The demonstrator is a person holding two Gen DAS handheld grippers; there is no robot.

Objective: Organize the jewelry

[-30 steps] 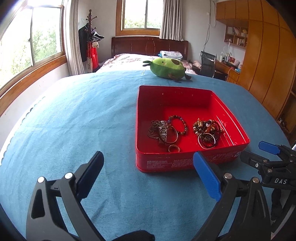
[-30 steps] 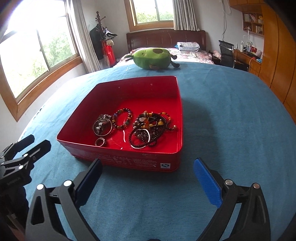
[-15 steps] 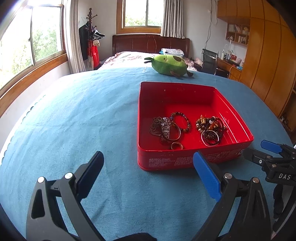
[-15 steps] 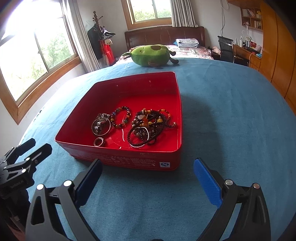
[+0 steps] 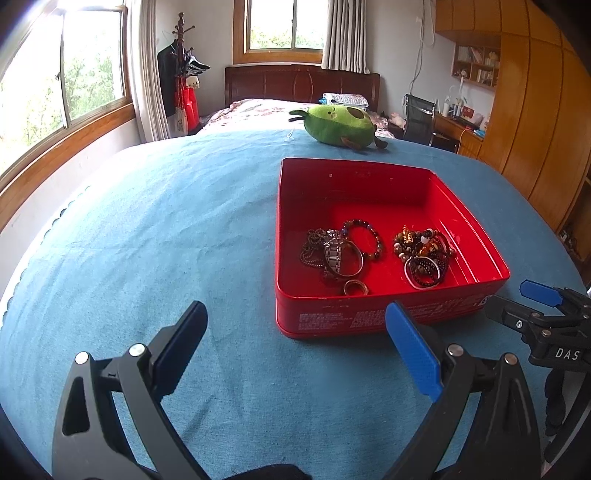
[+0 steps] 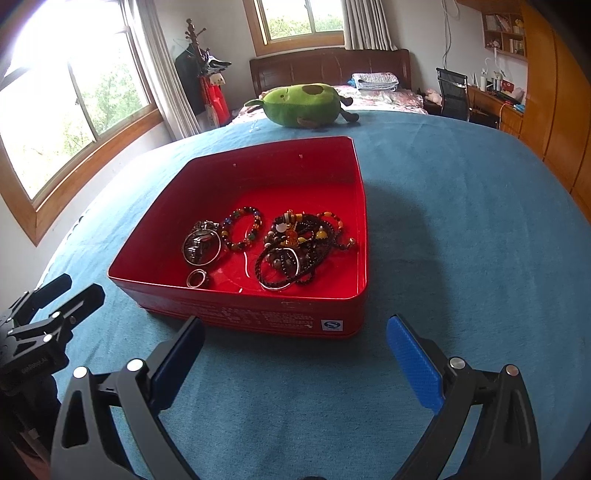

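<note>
Daylit scene, 2 fisheye views, sharp focus.
Daylight enters through the side window (image 5: 62, 92) and rear window (image 6: 306, 18); both are overexposed. The red tin (image 6: 364, 221) casts a soft shadow rightward onto the blue cloth (image 6: 461, 240). Straight lines bow strongly near the edges; the corners vignette to black.

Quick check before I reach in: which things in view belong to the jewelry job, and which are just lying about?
Part of the job:
red tin
tangled bead bracelets
multicolour bead bracelet
watch and chain
small ring

Just lying about:
green plush toy
blue cloth
</note>
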